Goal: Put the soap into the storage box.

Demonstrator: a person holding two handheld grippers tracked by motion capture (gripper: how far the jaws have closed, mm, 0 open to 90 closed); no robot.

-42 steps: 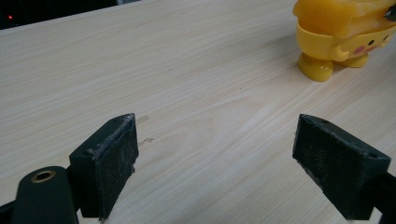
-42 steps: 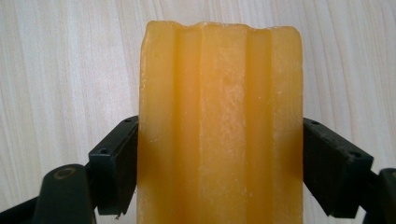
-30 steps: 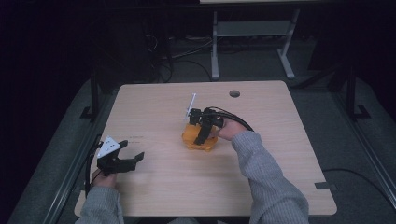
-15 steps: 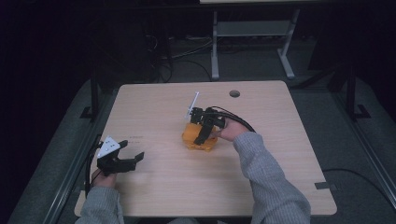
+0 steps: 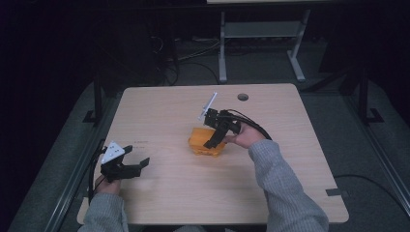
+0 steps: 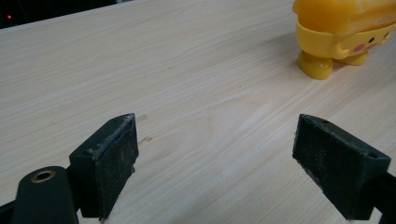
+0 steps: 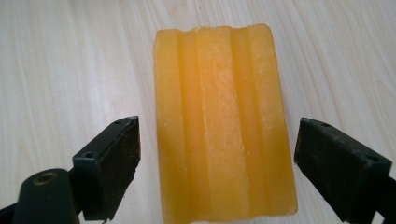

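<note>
Squarely between the right gripper (image 7: pixel 217 158) wide-open jaws — untouched — sits the yellow toy (image 7: pixel 224 121); left gripper (image 6: pixel 229 163) open too

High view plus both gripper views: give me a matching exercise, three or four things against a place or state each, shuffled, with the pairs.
Things:
1. left gripper
2. right gripper
3. yellow toy
4. round hole

Places or states:
A. near the table's far edge
B. open, jaws on either side of the toy's ribbed top
C. standing on stubby feet near the table's middle
D. open over bare wood near the table's left front corner

Pairs: 1-D, 2-B, 3-C, 4-A
</note>
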